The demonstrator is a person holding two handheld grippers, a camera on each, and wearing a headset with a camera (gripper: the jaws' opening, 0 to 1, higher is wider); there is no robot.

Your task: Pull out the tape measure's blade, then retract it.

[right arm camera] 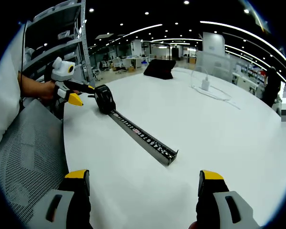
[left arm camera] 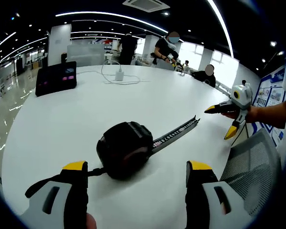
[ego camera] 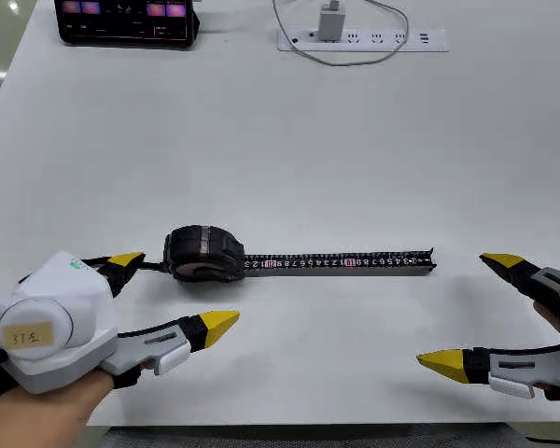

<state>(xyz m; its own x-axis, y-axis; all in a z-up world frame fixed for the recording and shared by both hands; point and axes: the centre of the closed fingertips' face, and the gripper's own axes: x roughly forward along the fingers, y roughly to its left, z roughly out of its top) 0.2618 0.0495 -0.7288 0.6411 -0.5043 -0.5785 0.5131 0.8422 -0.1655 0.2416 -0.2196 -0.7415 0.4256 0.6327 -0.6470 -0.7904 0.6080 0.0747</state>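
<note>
White desk (ego camera: 355, 140) in a big open office, tablet (ego camera: 126, 19) and power strip (ego camera: 373, 38) along the far edge. The tape measure (ego camera: 203, 253) sits near the front edge with its blade (ego camera: 341, 263) pulled out flat to the right. The left gripper (ego camera: 182, 288) has its fingers spread wide right by the case. The right gripper (ego camera: 459, 309) is open too, near the blade's tip.
</note>
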